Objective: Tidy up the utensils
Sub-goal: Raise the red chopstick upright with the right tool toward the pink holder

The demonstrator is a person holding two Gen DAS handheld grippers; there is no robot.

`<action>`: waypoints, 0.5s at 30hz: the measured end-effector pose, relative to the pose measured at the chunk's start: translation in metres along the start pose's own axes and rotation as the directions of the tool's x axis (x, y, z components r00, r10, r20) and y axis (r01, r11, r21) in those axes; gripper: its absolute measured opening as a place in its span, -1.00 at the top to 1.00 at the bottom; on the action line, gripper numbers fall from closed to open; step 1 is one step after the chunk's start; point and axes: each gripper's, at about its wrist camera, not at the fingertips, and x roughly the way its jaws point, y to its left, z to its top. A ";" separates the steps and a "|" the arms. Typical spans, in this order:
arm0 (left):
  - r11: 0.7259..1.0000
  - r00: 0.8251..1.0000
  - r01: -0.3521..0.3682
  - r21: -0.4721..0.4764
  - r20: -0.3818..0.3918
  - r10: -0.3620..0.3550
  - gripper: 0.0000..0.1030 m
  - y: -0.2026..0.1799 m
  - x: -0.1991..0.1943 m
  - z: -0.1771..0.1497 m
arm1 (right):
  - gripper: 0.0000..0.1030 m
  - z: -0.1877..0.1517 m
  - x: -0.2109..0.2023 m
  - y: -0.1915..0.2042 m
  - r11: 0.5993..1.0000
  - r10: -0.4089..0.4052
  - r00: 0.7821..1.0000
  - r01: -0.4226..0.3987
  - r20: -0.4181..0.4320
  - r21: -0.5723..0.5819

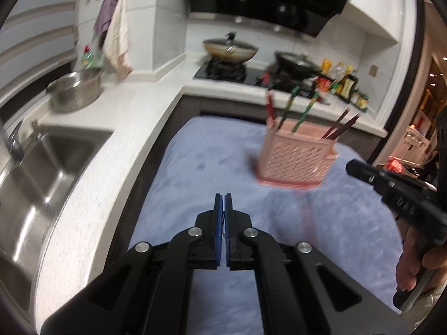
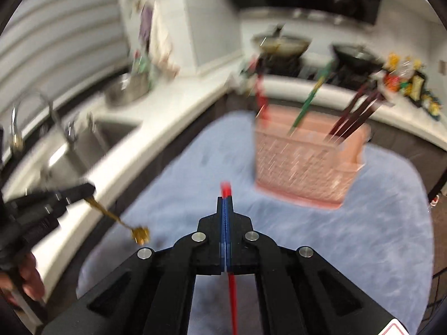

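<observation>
Chopsticks and other utensils stand in a pink perforated basket [image 1: 294,157] on a blue towel [image 1: 195,167], at about one o'clock from the left gripper [image 1: 223,199]. That gripper's blue pads [image 1: 218,217] are pressed nearly together; the right wrist view shows a small gold utensil [image 2: 120,222] jutting from its tips, head hanging toward four o'clock, too blurred to name more closely. The right gripper [image 2: 225,203] is clenched on a red chopstick [image 2: 232,301], which runs between the pads from six o'clock to a short tip at twelve. The basket sits at one o'clock from it, well apart. A steel sink [image 1: 47,167] lies at nine o'clock in the white counter [image 1: 92,195].
</observation>
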 end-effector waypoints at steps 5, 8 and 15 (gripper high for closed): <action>0.999 0.997 0.026 0.040 0.075 -0.029 0.98 -0.025 -0.013 0.028 | 0.98 0.032 -0.033 -0.020 0.999 -0.020 0.995 0.016 0.098 0.040; 0.999 0.996 0.032 0.042 0.079 -0.035 0.98 -0.030 -0.012 0.032 | 0.93 0.026 -0.018 -0.029 0.999 0.014 0.999 -0.016 0.031 0.041; 1.000 1.000 0.009 0.026 0.017 -0.009 0.98 -0.018 0.010 0.016 | 0.49 -0.029 0.088 -0.034 0.999 -0.024 0.975 0.033 -0.222 0.033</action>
